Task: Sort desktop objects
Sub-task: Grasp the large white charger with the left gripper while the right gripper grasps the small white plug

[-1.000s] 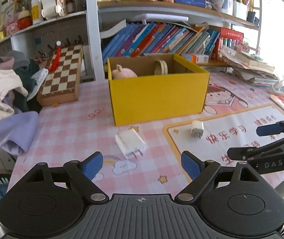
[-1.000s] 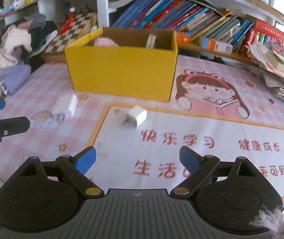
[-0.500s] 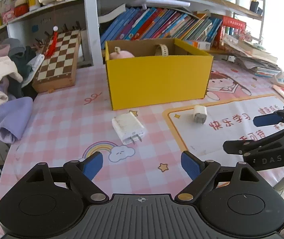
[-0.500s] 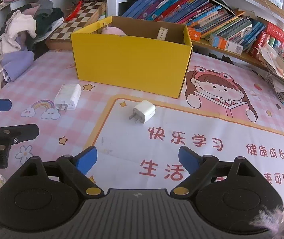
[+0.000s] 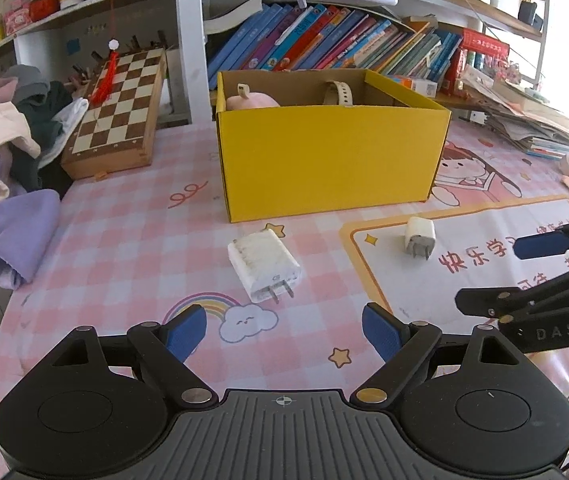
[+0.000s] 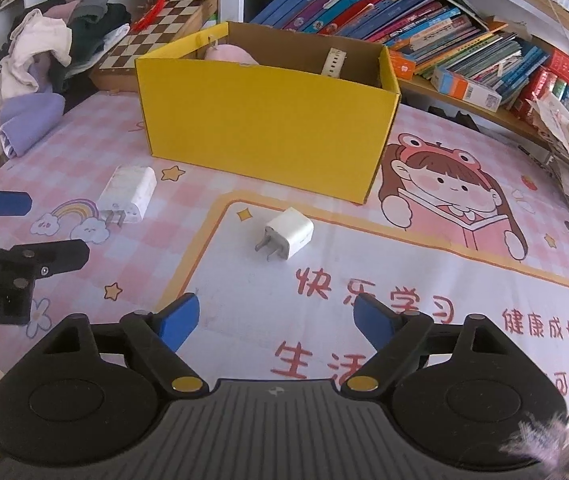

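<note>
Mostly pink: the tabletop (image 5: 124, 248) wears a pink checked cartoon mat with a rainbow, stars and a white panel of red characters. Behind it runs a white bookshelf (image 5: 324, 40) packed with slanted coloured books. At the far middle of the mat stands an open yellow cardboard box (image 5: 332, 160); a pink rounded item (image 5: 250, 100) and a beige watch strap (image 5: 338, 94) show above its rim. Left of the box, a heap of white, purple and dark clothes (image 5: 0, 168) spills over the edge, with a folded wooden chessboard (image 5: 120, 112) leaning beside it. The left hand-held gripper (image 5: 284, 330) hangs low over the rainbow print, blue pads spread wide, nothing between them. The right hand-held gripper (image 6: 274, 326) sits over the white panel, jaws closing but still wide apart, nothing between them. Each one shows from the side in the other's view. A large white flat wall charger (image 5: 264, 264), scuffed, lies on the pink checks just in front of the box, prongs toward the left hand-held gripper, in line with its gap. A small white cube charger (image 6: 288, 233) lies on the white panel near its yellow border, prongs pointing near-left, ahead of the right hand-held gripper. Both chargers are outside the box, apart from each other.
</note>
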Action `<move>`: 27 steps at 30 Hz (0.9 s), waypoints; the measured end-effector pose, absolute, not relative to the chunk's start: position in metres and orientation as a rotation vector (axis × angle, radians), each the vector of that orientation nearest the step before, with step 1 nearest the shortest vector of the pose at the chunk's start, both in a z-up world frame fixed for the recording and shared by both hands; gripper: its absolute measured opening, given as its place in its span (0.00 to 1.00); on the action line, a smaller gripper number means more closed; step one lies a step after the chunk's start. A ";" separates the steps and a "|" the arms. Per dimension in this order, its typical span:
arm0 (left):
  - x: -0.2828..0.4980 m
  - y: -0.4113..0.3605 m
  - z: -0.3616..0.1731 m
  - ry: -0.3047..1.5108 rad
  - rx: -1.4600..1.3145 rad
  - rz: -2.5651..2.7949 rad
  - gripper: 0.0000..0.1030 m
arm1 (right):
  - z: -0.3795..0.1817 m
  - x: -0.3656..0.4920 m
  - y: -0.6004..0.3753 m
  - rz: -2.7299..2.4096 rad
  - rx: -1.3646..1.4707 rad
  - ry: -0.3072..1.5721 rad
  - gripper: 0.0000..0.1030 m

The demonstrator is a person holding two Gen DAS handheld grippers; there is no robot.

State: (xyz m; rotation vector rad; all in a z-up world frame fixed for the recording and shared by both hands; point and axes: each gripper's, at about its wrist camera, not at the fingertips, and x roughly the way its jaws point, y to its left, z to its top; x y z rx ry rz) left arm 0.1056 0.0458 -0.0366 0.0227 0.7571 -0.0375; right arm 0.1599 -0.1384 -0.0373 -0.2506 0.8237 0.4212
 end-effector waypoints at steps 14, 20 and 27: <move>0.125 0.046 -0.041 0.774 0.013 0.021 0.85 | -0.045 0.202 -0.130 0.487 -0.280 0.854 0.76; 0.137 0.046 -0.044 0.788 0.009 0.053 0.85 | -0.049 0.220 -0.127 0.518 -0.292 0.870 0.75; 0.147 0.044 -0.047 0.808 0.006 0.086 0.85 | -0.058 0.237 -0.124 0.552 -0.296 0.894 0.67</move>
